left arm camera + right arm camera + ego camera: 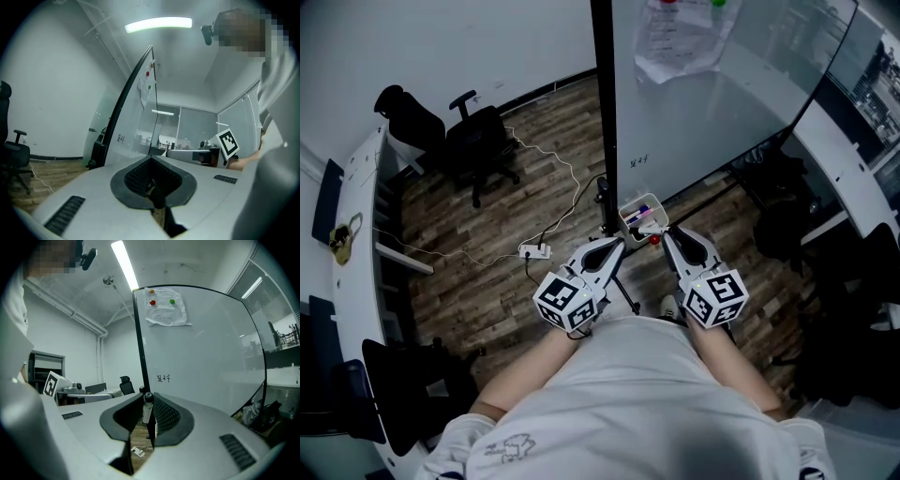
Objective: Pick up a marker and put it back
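Head view, centre of frame: you held both grippers close together over the wood floor [487, 281], their tips pointing at the foot of the whiteboard [722, 103].

Right gripper [146, 401]: in its own view the jaws were closed narrowly on a marker [147, 409]. It had a white barrel and a dark end, stood upright between the black pads, and its dark end rose just above them. In the head view the right gripper [666, 233] had its tips just beside the small white tray [627, 212] fixed by the black edge post of the board. The tray held more pens, too small to count. The held marker could not be made out clearly from the head view.

Left gripper [154, 187]: in its own view the jaws were drawn together, with nothing seen between the pads. In the head view the left gripper [617, 245] sat just lower left of the tray, apart from it.

Surroundings:
- A sheet of paper [165, 306] was pinned at the upper part of the board under red and green magnets.
- There was small handwriting [163, 378] on the board, left of its centre.
- A black office chair [483, 141] stood in the upper left of the head view.
- A power strip [534, 250] and its cable lay on the floor left of your grippers.
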The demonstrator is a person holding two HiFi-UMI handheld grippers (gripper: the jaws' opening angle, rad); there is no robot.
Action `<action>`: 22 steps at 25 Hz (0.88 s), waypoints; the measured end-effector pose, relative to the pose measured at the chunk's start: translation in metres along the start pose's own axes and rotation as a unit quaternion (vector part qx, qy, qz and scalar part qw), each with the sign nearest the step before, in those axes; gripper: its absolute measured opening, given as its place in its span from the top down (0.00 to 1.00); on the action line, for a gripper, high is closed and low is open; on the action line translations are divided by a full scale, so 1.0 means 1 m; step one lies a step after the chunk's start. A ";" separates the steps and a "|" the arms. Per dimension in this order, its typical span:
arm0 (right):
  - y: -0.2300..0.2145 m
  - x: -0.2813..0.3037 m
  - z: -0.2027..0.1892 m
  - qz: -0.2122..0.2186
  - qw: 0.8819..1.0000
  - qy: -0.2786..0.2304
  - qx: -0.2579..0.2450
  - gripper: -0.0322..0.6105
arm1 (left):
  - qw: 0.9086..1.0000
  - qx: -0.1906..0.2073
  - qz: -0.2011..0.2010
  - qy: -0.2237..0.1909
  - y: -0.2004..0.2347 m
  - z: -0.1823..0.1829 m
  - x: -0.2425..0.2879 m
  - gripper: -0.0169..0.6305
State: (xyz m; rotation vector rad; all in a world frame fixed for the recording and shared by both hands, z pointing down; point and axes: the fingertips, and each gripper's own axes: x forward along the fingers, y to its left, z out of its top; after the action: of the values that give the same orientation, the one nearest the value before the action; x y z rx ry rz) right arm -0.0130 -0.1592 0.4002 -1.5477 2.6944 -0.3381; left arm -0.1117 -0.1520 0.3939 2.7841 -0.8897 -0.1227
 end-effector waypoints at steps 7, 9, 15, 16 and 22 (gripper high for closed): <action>-0.004 -0.003 -0.005 -0.007 1.000 0.002 0.005 0.84 | 1.000 -0.003 -0.006 0.004 -0.003 -0.004 0.000 0.96; -0.005 -0.001 -0.006 -0.010 1.000 0.004 0.006 0.84 | 1.000 -0.003 -0.005 0.003 -0.001 -0.002 0.000 0.97; -0.014 0.001 -0.004 -0.013 1.000 0.005 0.003 0.84 | 1.000 -0.005 -0.001 0.001 0.003 -0.003 0.006 0.96; -0.016 0.002 -0.005 -0.012 1.000 0.006 0.004 0.84 | 1.000 -0.006 0.000 0.001 0.004 -0.003 0.008 0.97; -0.033 0.009 -0.007 -0.009 1.000 0.017 0.009 0.84 | 1.000 -0.016 0.007 -0.002 0.011 -0.004 0.023 0.97</action>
State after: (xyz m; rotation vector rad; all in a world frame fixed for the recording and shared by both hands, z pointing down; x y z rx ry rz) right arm 0.0100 -0.1819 0.4148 -1.5774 2.6964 -0.3908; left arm -0.0984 -0.1736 0.3997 2.7480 -0.9011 -0.1396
